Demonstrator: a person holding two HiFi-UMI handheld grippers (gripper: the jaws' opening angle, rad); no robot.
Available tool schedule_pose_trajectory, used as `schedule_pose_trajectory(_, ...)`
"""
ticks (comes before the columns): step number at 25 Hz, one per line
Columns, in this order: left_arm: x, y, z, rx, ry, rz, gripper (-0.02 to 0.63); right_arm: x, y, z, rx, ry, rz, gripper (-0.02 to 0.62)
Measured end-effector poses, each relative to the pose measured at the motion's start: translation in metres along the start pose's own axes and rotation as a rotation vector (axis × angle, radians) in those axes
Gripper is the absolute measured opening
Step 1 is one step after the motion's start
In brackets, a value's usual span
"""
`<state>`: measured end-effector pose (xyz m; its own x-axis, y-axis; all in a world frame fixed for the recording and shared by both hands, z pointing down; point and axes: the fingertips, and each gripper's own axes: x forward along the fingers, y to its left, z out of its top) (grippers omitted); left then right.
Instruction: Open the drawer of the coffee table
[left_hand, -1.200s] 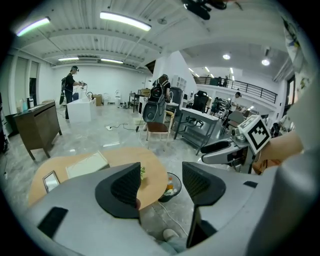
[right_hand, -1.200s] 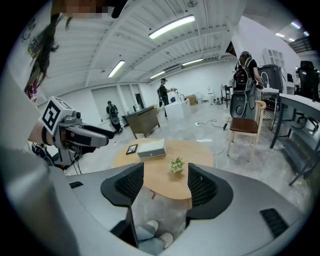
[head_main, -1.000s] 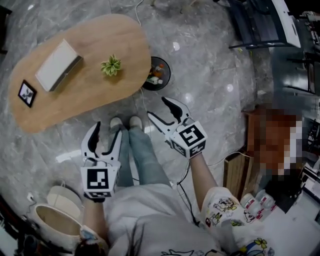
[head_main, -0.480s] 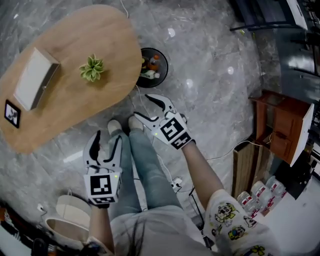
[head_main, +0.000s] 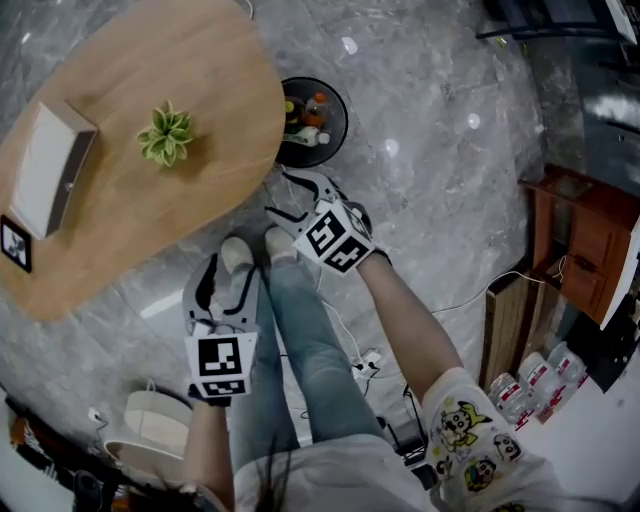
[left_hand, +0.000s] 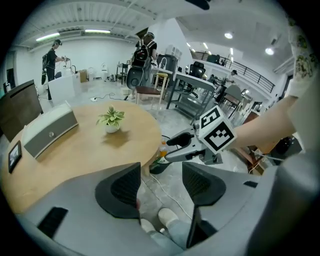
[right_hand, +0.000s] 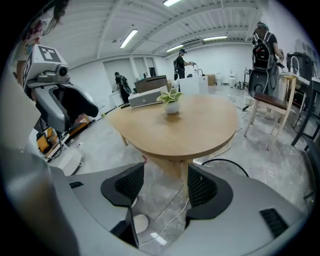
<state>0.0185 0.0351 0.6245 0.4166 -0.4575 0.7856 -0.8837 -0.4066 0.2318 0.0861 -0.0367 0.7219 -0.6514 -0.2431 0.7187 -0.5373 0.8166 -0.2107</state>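
Observation:
The oval wooden coffee table (head_main: 150, 200) fills the upper left of the head view, bearing a small potted plant (head_main: 165, 133), a grey box (head_main: 50, 165) and a photo frame (head_main: 15, 243). No drawer shows in any view. My left gripper (head_main: 228, 285) hangs open over the floor, just short of the table's near edge. My right gripper (head_main: 285, 195) is open too, its jaws pointing at the table's rim. In the right gripper view the table (right_hand: 175, 130) stands ahead on its pale leg, beyond the empty gripper (right_hand: 165, 185). The left gripper (left_hand: 160, 187) holds nothing.
A black round tray (head_main: 312, 120) with small items sits on the floor by the table's end. The person's shoes (head_main: 235, 250) and a cable (head_main: 350, 350) lie below the grippers. A white bin (head_main: 150, 430) is lower left, a wooden cabinet (head_main: 585, 240) right, a chair (right_hand: 267, 107) beyond.
Both grippers have drawn closer to the table's near edge, the right one up and to the left towards the rim. Both stay open.

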Motion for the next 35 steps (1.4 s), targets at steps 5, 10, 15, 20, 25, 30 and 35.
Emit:
schedule_pose_trajectory(5, 0.020, 0.000, -0.022, 0.004, 0.040, 0.006, 0.238, 0.031, -0.010, -0.011, -0.055, 0.030, 0.024, 0.239)
schedule_pose_trajectory(10, 0.029, 0.005, -0.037, 0.021, 0.069, 0.025, 0.238, 0.056, -0.013, -0.017, -0.092, 0.027, 0.044, 0.239)
schedule_pose_trajectory(15, 0.040, 0.014, -0.054, 0.011, 0.102, 0.047, 0.238, 0.071, -0.007, -0.021, -0.162, 0.021, 0.076, 0.217)
schedule_pose_trajectory(20, 0.050, 0.018, -0.058, 0.007, 0.114, 0.059, 0.238, 0.082, -0.015, -0.022, -0.199, 0.046, 0.064, 0.152)
schedule_pose_trajectory(25, 0.052, 0.024, -0.057, 0.001, 0.110, 0.068, 0.238, 0.084, -0.017, -0.023, -0.271, 0.061, 0.093, 0.114)
schedule_pose_trajectory(30, 0.049, 0.027, -0.059, -0.006, 0.104, 0.080, 0.238, 0.081, -0.016, -0.023, -0.349, 0.057, 0.150, 0.092)
schedule_pose_trajectory(35, 0.044, 0.029, -0.061, -0.007, 0.099, 0.082, 0.238, 0.077, -0.014, -0.022, -0.433, 0.041, 0.192, 0.078)
